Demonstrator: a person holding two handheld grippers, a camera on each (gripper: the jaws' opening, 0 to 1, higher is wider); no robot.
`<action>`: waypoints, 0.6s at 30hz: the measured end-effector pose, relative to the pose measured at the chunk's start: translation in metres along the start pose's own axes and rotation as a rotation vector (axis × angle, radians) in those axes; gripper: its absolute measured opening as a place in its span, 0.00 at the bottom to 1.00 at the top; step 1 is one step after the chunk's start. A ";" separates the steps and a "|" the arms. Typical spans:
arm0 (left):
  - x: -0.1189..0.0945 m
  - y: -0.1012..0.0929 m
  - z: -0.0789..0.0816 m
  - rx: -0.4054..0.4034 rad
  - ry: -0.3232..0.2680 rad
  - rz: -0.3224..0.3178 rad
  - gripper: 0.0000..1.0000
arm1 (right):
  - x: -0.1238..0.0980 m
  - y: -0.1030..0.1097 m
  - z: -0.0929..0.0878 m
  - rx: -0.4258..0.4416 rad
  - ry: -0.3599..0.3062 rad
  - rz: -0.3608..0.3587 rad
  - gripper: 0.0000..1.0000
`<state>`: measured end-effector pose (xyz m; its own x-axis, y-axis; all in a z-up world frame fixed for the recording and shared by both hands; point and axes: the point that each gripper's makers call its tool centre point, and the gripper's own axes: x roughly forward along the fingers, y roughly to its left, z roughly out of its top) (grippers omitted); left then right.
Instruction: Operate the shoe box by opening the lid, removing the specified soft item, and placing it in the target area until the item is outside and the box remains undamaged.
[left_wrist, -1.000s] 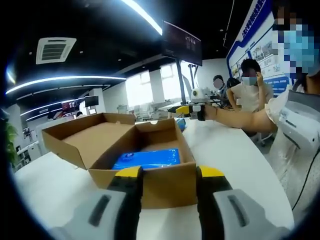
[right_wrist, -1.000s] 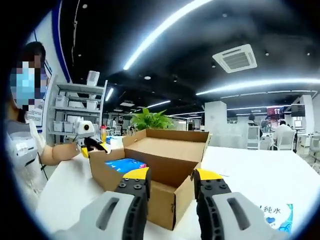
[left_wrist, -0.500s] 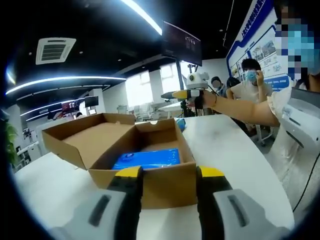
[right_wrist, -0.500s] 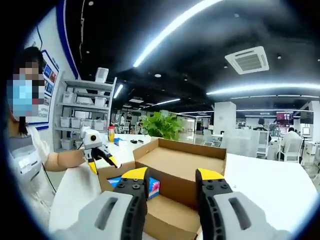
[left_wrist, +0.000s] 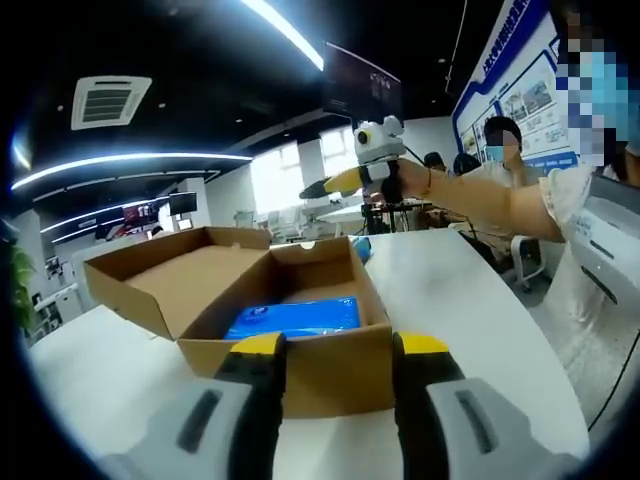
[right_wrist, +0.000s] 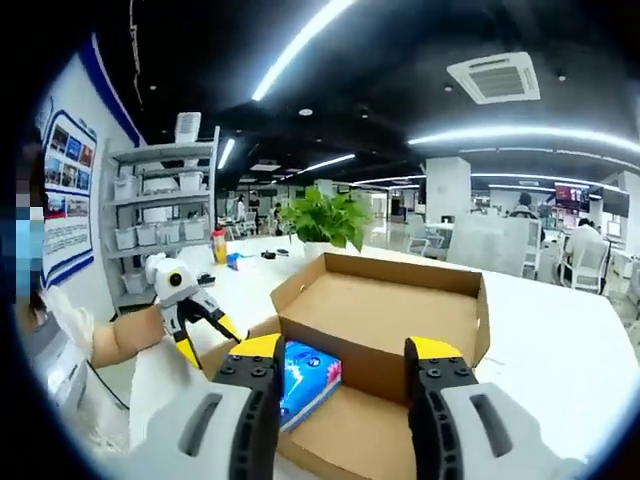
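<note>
The brown shoe box stands open on the white table, its lid flap folded back to the left. A blue soft packet lies inside it. My left gripper is open, its yellow tips just in front of the box's near wall. My right gripper hangs in the air above the box's far corner, on a person's outstretched arm. In the right gripper view the right gripper is open above the box, looking down at the blue packet. The left gripper is open beside the box's left side.
Seated people are at a table behind the box on the right. A dark monitor hangs overhead. A potted plant and shelves with bins stand beyond the table's far side.
My right gripper has risen and moved in over the box, so its view now looks down into it. The left gripper and the box have stayed still.
</note>
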<state>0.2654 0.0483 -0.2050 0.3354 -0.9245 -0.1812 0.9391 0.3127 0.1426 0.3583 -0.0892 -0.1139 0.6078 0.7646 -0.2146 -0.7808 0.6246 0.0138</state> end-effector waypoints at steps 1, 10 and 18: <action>0.000 0.000 0.000 0.001 0.000 0.000 0.43 | 0.003 0.002 -0.001 0.024 0.020 -0.006 0.50; 0.000 -0.002 0.000 0.004 0.002 0.002 0.43 | 0.026 0.013 -0.003 0.108 0.091 -0.038 0.57; 0.001 -0.004 0.001 0.006 0.004 0.003 0.43 | 0.038 0.025 -0.007 0.123 0.158 -0.024 0.66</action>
<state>0.2622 0.0464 -0.2051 0.3384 -0.9227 -0.1847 0.9376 0.3140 0.1492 0.3606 -0.0454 -0.1287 0.5882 0.7209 -0.3666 -0.7371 0.6643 0.1236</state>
